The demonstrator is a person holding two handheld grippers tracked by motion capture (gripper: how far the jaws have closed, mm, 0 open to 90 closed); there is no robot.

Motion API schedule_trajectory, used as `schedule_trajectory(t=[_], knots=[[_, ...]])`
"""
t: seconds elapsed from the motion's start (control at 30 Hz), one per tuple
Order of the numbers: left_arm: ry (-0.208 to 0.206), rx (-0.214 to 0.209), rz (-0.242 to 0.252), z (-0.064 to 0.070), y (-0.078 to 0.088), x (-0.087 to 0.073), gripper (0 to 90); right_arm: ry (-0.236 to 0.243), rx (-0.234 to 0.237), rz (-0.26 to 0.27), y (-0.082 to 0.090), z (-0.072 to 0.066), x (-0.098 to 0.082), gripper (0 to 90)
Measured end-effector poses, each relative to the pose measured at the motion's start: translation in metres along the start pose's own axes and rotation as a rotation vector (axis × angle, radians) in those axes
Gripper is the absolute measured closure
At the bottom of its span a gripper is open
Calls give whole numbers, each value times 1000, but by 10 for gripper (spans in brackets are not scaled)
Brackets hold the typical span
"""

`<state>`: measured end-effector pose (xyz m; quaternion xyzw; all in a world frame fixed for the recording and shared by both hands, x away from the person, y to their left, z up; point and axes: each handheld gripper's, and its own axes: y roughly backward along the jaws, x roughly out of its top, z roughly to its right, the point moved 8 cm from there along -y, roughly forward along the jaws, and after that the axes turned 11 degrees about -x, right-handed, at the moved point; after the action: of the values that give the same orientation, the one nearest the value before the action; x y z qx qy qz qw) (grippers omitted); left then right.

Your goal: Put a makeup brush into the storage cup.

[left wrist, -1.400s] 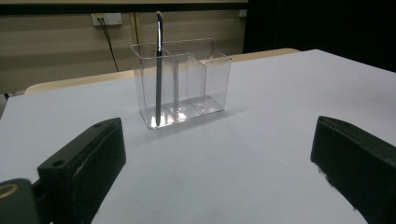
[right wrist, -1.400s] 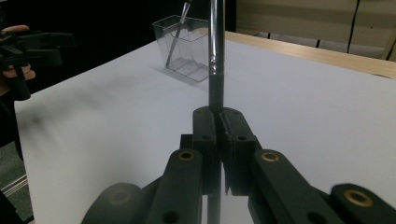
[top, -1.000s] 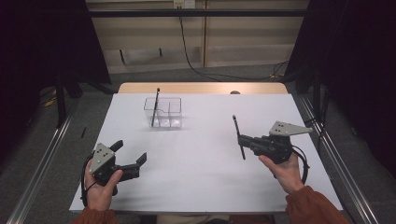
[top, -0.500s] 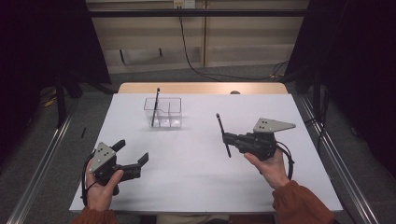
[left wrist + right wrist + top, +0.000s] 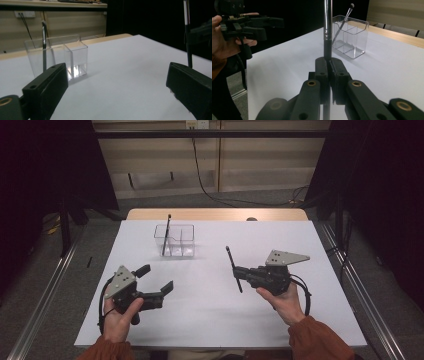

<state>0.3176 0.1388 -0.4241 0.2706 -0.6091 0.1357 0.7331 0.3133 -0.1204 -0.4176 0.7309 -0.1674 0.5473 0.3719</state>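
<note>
My right gripper (image 5: pixel 237 271) (image 5: pixel 328 65) is shut on a thin black brush (image 5: pixel 233 268) (image 5: pixel 327 30), gripped low on the handle so it stands almost upright above the white table (image 5: pixel 310 320). At the back left of the table is a clear compartmented organizer (image 5: pixel 181 241) (image 5: pixel 352 41) (image 5: pixel 75 60). A second brush (image 5: pixel 166 234) (image 5: pixel 342 22) (image 5: pixel 44 47) leans in one of its compartments. My left gripper (image 5: pixel 157 278) (image 5: pixel 117 92) is at the front left, open, with nothing between its jaws and pointing toward the organizer. The held brush (image 5: pixel 187 35) is at the right edge of the left gripper view.
The table's wooden far edge (image 5: pixel 215 214) lies behind the organizer. Metal rails (image 5: pixel 45 290) run along both sides on the floor. White surface lies between the two grippers and in front of the organizer. The left hand and its gripper (image 5: pixel 244 25) are at the left of the right gripper view.
My right gripper has carried the brush leftward toward the table's middle. My left gripper has lifted a little and shifted forward and to the right.
</note>
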Motion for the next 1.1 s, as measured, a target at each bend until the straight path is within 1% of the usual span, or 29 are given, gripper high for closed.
schedule_trajectory(t=[0.07, 0.1, 0.2, 0.27, 0.37, 0.5, 0.6, 0.63, 0.67, 0.7, 0.73, 0.77, 0.87, 0.93, 0.97, 1.0, 1.07, 1.1], knots=[[5, -21, 6, 5, -7, 4, 33, -6, 0, 2, 0, 0, 0, 856], [-11, -27, 2, 7, -11, 6, 34, -8, 0, 3, 0, 1, 0, 856], [-15, -56, 1, 15, -21, 11, 35, -9, 0, 2, -1, 0, -1, 856], [-33, -68, 4, 20, -27, 15, 35, -5, 2, -1, -2, 0, -2, 856], [-42, -83, 14, 26, -34, 21, 36, -6, 2, -8, -3, -1, -5, 856], [-50, -95, 13, 29, -40, 24, 40, -3, 3, -22, -5, -2, -9, 856], [-43, -98, 19, 30, -43, 26, 41, 0, 4, -29, -7, -3, -11, 856], [-53, -102, 15, 31, -45, 27, 44, -1, 4, -30, -8, -3, -12, 856], [-68, -92, 25, 32, -46, 28, 56, -2, 5, -29, -9, -3, -12, 856], [-74, -101, 18, 34, -48, 28, 63, -3, 4, -29, -9, -3, -12, 856], [-66, -116, 12, 35, -51, 29, 63, -4, 9, -30, -9, -4, -11, 856], [-52, -120, 15, 36, -54, 29, 63, -4, 11, -26, -9, -4, -11, 856], [-48, -142, 11, 42, -62, 31, 63, -7, 9, -22, -7, -3, -10, 856], [-53, -153, 9, 45, -67, 33, 63, -6, 6, -23, -8, -3, -11, 856], [-54, -153, 10, 46, -69, 33, 63, -5, 6, -23, -8, -3, -11, 856], [-48, -165, 4, 48, -72, 33, 63, -5, 8, -27, -8, -3, -11, 856], [-56, -172, 6, 51, -76, 35, 63, 0, 9, -28, -9, -5, -12, 856], [-53, -184, 6, 52, -78, 35, 64, 1, 10, -26, -10, -5, -12, 856]])
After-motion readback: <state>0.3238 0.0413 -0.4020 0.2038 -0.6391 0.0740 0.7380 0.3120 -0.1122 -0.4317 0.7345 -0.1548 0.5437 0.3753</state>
